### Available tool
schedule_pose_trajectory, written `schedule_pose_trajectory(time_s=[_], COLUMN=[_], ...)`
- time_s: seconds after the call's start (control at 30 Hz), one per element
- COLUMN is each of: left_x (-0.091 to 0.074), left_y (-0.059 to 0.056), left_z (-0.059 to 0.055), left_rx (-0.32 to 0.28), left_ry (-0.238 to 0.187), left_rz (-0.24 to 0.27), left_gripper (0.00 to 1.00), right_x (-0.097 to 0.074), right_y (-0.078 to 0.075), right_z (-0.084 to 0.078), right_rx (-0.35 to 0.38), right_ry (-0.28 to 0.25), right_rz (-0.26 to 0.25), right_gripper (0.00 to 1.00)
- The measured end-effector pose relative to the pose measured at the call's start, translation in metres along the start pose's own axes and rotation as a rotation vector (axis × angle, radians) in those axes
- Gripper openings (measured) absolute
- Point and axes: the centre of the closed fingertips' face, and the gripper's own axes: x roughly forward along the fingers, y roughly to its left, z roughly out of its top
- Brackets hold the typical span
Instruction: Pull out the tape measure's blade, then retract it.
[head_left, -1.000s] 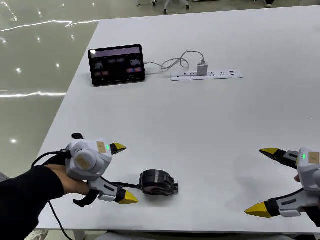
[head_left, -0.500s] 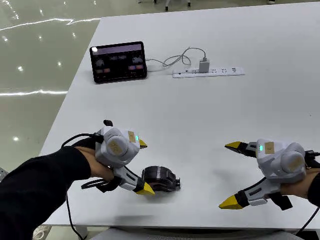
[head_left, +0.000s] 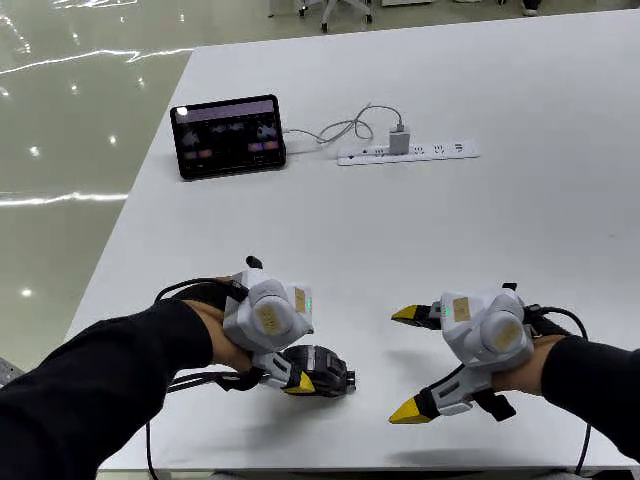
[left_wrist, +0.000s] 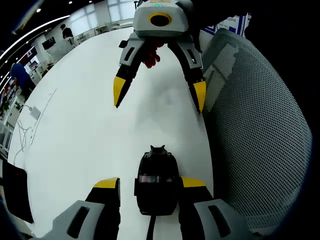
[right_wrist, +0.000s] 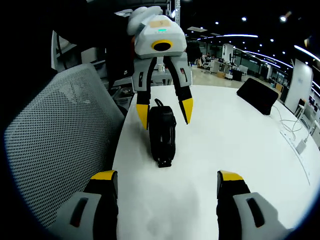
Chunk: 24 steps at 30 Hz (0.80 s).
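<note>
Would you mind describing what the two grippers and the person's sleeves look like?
Both the left gripper and the right gripper have rounded white-grey bodies, dark jaws with yellow tips, a tan sticker and a green light. A black cable trails from each. The sleeves are black.

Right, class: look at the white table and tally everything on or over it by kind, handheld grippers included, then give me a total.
Grippers: 2 (left gripper, right gripper)
Tape measure: 1
Tablet: 1
Power strip: 1
Charger with its cable: 1
Total: 6
</note>
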Motion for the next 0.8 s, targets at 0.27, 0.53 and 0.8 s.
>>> schedule_pose_trajectory(time_s=[0.27,0.53,0.8], left_x=[0.004,0.005,0.006], left_y=[-0.007,-0.007,-0.007], left_z=[-0.003,-0.004,-0.005], left_rx=[-0.003,-0.006,-0.006], left_ry=[0.040,0.059,0.074], left_rz=[-0.020,-0.024,-0.038], left_gripper=[0.31,0.31,0.31], right_x=[0.025,0.046,0.057], right_y=[0.002,0.008,0.008], right_z=[0.008,0.004,-0.006], right_rx=[-0.032,-0.046,-0.104], right_ry=[0.009,0.042,0.092], right_rz=[0.020,0.069,0.069], right_gripper=[0.58,0.32,0.17])
